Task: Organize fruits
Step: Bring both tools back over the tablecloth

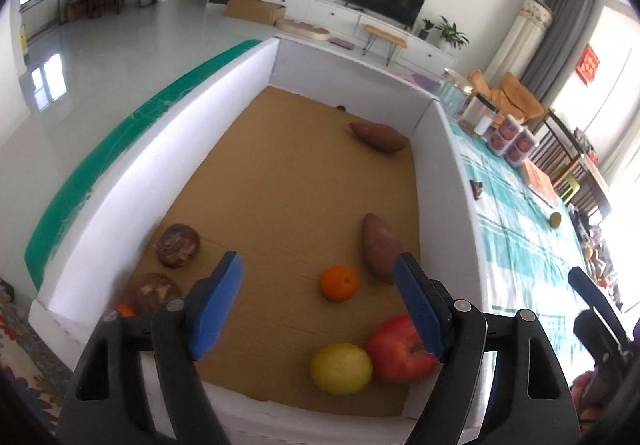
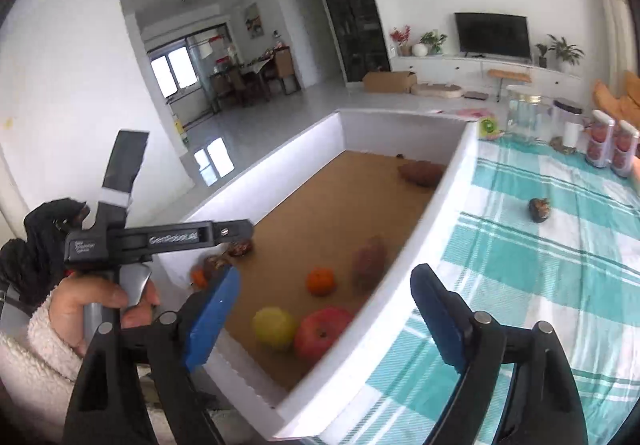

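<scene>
Cardboard lines the floor of your white box point(image 1: 100, 201), where the orange point(image 1: 339, 283) sits alone, mid-floor, below your left gripper point(image 1: 318, 295), whose jaws stand wide and empty. Your right gripper point(image 2: 324, 309) hovers over the box wall, also spread and empty. That orange looks firm, light and prone to rolling; pinch it across its widest middle.
</scene>
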`<act>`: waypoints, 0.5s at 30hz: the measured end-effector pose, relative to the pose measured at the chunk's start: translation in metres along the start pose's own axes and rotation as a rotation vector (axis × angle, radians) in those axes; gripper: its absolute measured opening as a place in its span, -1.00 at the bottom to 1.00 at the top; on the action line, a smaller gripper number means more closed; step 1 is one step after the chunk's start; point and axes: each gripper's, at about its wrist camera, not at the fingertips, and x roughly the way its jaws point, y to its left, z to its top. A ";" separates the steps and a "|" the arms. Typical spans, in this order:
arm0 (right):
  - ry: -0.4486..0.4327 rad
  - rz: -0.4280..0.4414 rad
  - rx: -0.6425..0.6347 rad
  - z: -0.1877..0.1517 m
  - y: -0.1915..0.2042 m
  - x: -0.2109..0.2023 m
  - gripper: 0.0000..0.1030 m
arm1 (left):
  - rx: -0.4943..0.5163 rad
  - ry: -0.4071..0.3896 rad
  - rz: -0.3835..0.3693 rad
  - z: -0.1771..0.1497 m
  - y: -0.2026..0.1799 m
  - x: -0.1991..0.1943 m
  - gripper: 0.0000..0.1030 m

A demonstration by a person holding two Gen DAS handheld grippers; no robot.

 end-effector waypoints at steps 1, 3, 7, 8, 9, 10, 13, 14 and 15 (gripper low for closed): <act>-0.021 -0.071 0.039 -0.004 -0.025 -0.007 0.97 | 0.033 -0.003 -0.030 -0.001 -0.016 -0.002 0.56; -0.026 -0.235 0.085 -0.019 -0.075 -0.015 0.98 | 0.107 -0.003 -0.105 -0.006 -0.051 -0.006 0.56; 0.057 -0.537 0.210 -0.068 -0.172 -0.019 0.97 | 0.235 0.073 -0.328 -0.029 -0.130 -0.007 0.67; 0.060 -0.582 0.249 -0.081 -0.192 -0.026 0.97 | 0.269 0.107 -0.380 -0.037 -0.150 -0.004 0.67; 0.045 -0.616 0.288 -0.093 -0.207 -0.035 0.97 | 0.301 0.150 -0.418 -0.047 -0.169 0.002 0.67; 0.038 -0.635 0.374 -0.098 -0.226 -0.047 0.97 | 0.326 0.199 -0.448 -0.056 -0.186 0.010 0.67; -0.098 -0.648 0.486 -0.101 -0.242 -0.084 0.97 | 0.345 0.308 -0.478 -0.078 -0.224 0.043 0.67; -0.112 -0.688 0.497 -0.102 -0.243 -0.093 0.97 | 0.341 0.321 -0.460 -0.083 -0.232 0.054 0.67; -0.108 -0.700 0.519 -0.104 -0.246 -0.095 0.97 | 0.335 0.326 -0.425 -0.087 -0.238 0.067 0.67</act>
